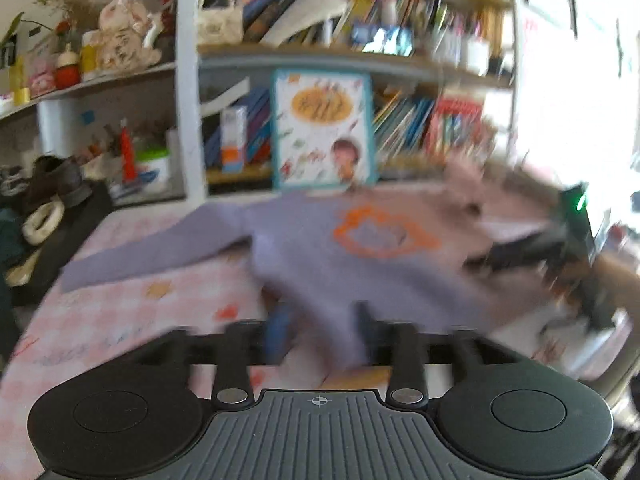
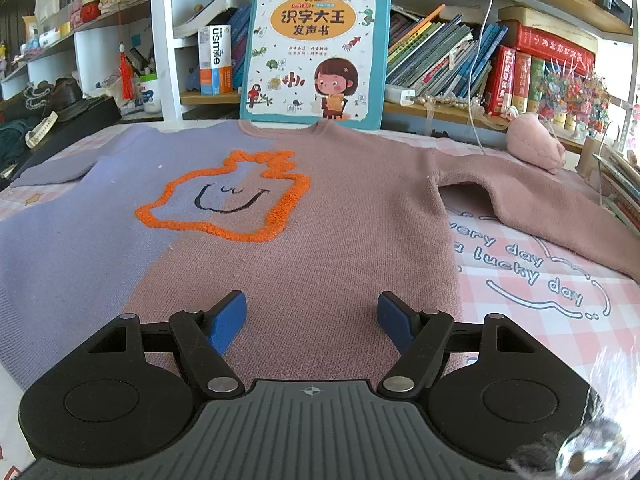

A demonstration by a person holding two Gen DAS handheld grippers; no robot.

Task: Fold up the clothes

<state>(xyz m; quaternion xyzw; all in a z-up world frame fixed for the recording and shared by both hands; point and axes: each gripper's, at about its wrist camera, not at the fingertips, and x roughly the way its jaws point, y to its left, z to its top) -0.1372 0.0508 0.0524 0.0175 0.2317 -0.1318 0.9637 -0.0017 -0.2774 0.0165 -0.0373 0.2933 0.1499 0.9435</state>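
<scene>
The knitted lilac-and-dusty-pink sweater (image 2: 280, 216) with an orange outline lies flat, sleeves spread, on the pink checked table (image 2: 540, 280). The right claw (image 2: 312, 316) hovers wide open over its hem. The left claw (image 1: 324, 328), badly blurred, seems to pinch lilac hem, though I cannot tell. Risk: a one-sided pull would skew the fold or drag the sweater.

Bare pink checked tablecloth (image 2: 520, 280) lies right of the spread two-tone knitted sweater (image 2: 280, 220); a pink plush toy (image 2: 534, 144) and upright picture book (image 2: 316, 48) crowd the back edge, seemingly touching the sweater.
</scene>
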